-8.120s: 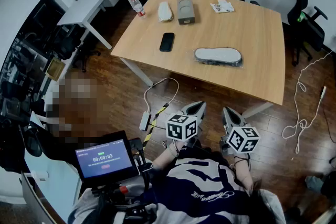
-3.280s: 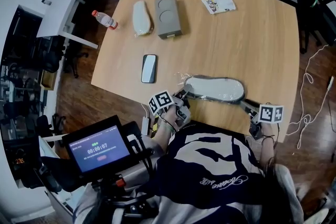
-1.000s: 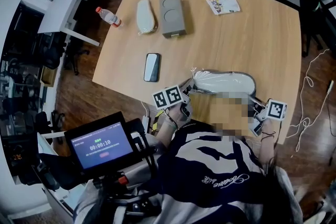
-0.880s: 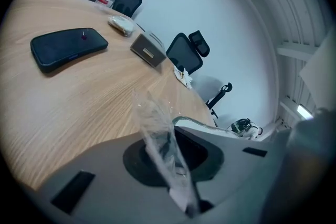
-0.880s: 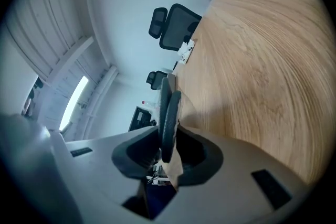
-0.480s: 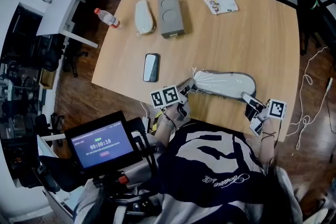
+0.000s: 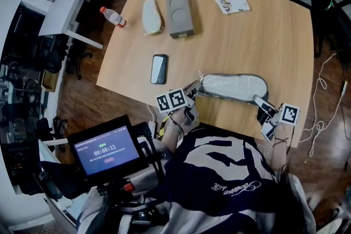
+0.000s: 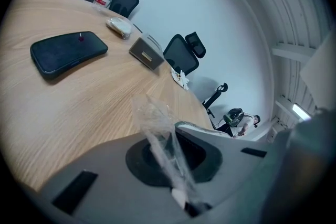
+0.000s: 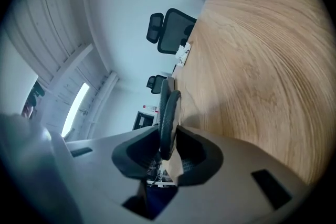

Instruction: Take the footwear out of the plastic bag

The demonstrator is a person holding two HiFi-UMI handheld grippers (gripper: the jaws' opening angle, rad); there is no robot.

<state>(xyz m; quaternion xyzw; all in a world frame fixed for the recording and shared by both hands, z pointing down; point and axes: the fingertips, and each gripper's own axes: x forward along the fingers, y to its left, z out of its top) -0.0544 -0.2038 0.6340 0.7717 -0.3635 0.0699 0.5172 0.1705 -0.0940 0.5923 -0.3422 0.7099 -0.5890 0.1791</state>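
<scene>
Pinching with my left tongs point(image 7: 192, 91): the twisted neck of the clear plastic bag point(image 7: 204, 77). The jaws have just been closing and are now pressed together on the film, over the near edge of the light wooden table point(image 7: 263, 35).
My right tongs point(image 7: 259, 102): jaws part way apart and clamped on the dark-rimmed end of the flat white slipper point(image 7: 233, 86). The sole's edge stands between the pads, near the table's near right corner.
Slipper: lies flat along the table's near edge between my two tongs, inside the bag.
Bag: wraps the slipper from end to end. Its gathered film stands up from the table at my left tongs.
Black smartphone point(image 7: 159, 69): face up on the table's left half, about midway between near and far edges.
Grey rectangular box with two round recesses point(image 7: 180, 15): towards the table's far left.
Pale oval item in a wrapper point(image 7: 151, 16): just beside the box, nearer the table's left edge.
Clear plastic bottle with red cap point(image 7: 113, 17): lying at the table's far left corner.
Printed leaflets point(image 7: 232, 4): at the table's far edge, right of centre.
</scene>
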